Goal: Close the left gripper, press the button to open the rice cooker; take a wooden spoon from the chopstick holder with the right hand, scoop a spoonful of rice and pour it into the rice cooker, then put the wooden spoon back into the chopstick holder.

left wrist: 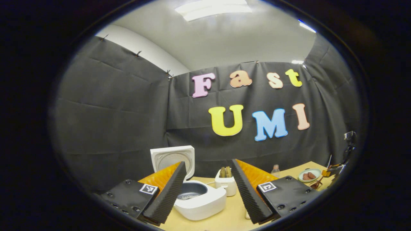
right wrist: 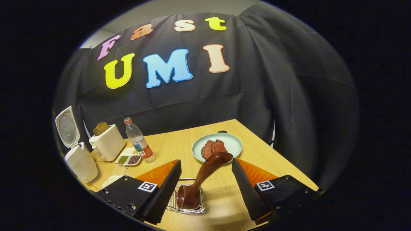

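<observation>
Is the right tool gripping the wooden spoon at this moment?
No. In the right gripper view the right tool is open, and the wooden spoon stands in the chopstick holder between its fingers, apart from both.

Rice cooker lid up, between parted jaws.

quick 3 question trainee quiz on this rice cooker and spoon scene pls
1. True or false: the rice cooker lid is shut.
2. What does the wooden spoon stand in? A) metal holder B) plate C) toaster
3. What stands between the toaster and the plate?

Key: 1 false, the lid is up. 2 A, the metal holder, between the right gripper's open jaws. 3 the bottle.
</observation>
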Demonstrator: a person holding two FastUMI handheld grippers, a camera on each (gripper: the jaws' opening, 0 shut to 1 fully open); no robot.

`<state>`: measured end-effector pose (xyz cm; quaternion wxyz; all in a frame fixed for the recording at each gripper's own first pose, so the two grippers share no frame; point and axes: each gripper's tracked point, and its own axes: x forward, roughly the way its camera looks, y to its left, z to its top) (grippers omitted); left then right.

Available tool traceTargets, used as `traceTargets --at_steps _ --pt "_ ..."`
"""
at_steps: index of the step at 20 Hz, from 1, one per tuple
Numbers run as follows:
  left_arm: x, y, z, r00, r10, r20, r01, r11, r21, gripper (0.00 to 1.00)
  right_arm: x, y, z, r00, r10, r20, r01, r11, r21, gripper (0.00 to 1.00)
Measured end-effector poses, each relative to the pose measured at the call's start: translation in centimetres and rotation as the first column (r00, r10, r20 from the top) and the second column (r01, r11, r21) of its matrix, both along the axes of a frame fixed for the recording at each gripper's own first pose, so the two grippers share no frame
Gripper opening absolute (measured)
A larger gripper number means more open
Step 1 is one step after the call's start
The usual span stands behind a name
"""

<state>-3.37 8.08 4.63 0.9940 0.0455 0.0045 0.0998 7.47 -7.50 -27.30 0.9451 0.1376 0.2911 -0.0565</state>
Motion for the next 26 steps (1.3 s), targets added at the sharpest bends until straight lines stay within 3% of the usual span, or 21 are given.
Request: traceTargets --at_steps 1,3,4,5,7,8,9,11,15,19,26 --pt "-0.2 0.3 0.2 1.0 0.011 0.006 -0.011 1.0 0.007 0.92 0.0 0.3 -0.6 1.0 -0.003 -0.018 0.003 1.0 0.026 0.96" --pt "-0.8 0.6 0.4 1.0 0.025 0.007 -0.025 0.999 0.023 0.95 -0.2 0.5 -1.6 0.998 -0.02 -0.055 0.024 0.997 0.071 0.77" --pt "-1.0 0.7 0.2 1.0 0.03 0.005 -0.03 0.999 0.027 0.97 -0.3 0.7 -2.0 0.997 -0.024 -0.072 0.031 0.995 0.098 0.62" --pt "-1.2 0.8 0.1 0.999 0.032 0.003 -0.033 0.999 0.028 0.92 -0.2 1.1 -2.4 0.996 -0.018 -0.087 0.029 0.992 0.124 0.56" --pt "-1.4 1.5 0.0 0.999 0.047 0.0 -0.047 0.999 0.022 0.92 0.2 2.1 -2.6 0.995 -0.007 -0.103 0.026 0.983 0.184 0.54" --pt "-1.5 1.9 -0.2 0.998 0.057 -0.001 -0.057 0.998 0.018 0.97 0.0 2.0 -2.1 0.993 -0.004 -0.118 0.028 0.977 0.211 0.19" --pt "-1.6 2.3 -0.4 0.998 0.065 -0.005 -0.064 0.998 0.012 0.98 -0.1 2.5 -2.8 0.991 -0.009 -0.13 0.038 0.974 0.225 0.19" --pt "-1.8 3.0 -0.7 0.997 0.071 -0.011 -0.072 0.997 -0.005 0.98 -0.3 3.3 -2.2 0.992 -0.006 -0.125 0.034 0.973 0.228 0.1" --pt "-1.9 4.5 -0.8 0.997 0.071 -0.006 -0.071 0.997 -0.027 0.98 -0.7 2.9 0.9 0.997 0.018 -0.072 -0.007 0.988 0.155 0.1" --pt "-1.4 5.4 -1.4 0.998 0.059 0.001 -0.059 0.997 -0.049 0.98 -0.5 2.2 4.5 1.0 -0.008 -0.018 0.009 0.995 0.098 0.1" --pt "-1.1 6.6 -3.5 1.0 0.021 -0.015 -0.022 0.996 -0.083 0.98 0.5 4.8 10.5 0.996 -0.013 0.09 0.004 0.995 0.103 0.1"
